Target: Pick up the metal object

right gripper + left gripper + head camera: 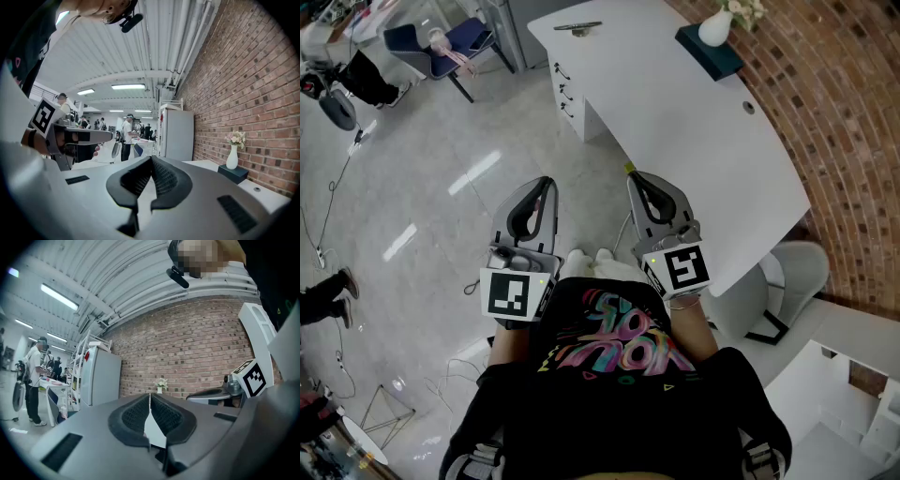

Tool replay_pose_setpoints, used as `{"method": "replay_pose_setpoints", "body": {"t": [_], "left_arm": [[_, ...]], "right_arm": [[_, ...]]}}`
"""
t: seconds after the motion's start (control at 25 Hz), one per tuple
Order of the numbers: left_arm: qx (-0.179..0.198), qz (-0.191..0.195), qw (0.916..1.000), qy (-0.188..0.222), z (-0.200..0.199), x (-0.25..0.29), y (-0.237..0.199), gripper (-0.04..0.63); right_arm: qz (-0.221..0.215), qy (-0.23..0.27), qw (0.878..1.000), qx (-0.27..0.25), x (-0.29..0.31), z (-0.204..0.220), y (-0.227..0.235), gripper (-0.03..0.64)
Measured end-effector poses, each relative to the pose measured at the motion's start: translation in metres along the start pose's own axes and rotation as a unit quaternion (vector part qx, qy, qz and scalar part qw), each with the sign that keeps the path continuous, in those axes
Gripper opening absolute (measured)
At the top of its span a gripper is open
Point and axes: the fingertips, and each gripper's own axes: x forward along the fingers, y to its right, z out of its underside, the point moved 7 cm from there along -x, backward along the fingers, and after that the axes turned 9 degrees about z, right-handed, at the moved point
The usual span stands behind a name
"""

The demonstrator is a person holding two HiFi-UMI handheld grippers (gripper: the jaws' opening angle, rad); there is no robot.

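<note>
White curved table beside brick wall; slim grey metal object lies at its far corner, likely stiff, slippery, best pinched mid-length; left gripper, right gripper pressed together, empty.

Left gripper, right gripper side by side; jaws together, empty

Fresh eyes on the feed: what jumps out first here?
The left gripper and right gripper, both shut and empty, are held side by side at the head view's centre. Beyond them a long white table runs along a brick wall, with a vase of flowers on a dark box. The metal object lies untouched at the table's far end.
</note>
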Motion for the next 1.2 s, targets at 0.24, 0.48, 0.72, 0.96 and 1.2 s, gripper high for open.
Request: {"method": "replay_pose_setpoints", "body": {"t": [0.24,0.48,0.72,0.96,1.2], "left_arm": [[-0.001,-0.007,1.0,0.005,0.001,-0.002,-0.001,0.032],[0.001,-0.008,1.0,0.005,0.001,0.005,0.006,0.032],[0.011,-0.007,0.9999,0.008,0.0,0.022,0.018,0.032],[0.01,-0.009,0.9999,0.009,0.005,0.04,0.017,0.032],[0.009,-0.003,0.9999,0.012,0.011,0.082,-0.036,0.032]], "right_arm": [[-0.007,-0.001,1.0,-0.001,-0.001,0.002,-0.006,0.018],[-0.007,-0.005,1.0,0.003,-0.006,0.002,0.002,0.018],[-0.009,-0.002,1.0,0.013,-0.008,0.008,0.02,0.018],[-0.013,-0.003,1.0,0.015,0.008,0.015,0.035,0.018],[-0.013,-0.011,1.0,0.011,0.071,0.022,0.044,0.018]]}}
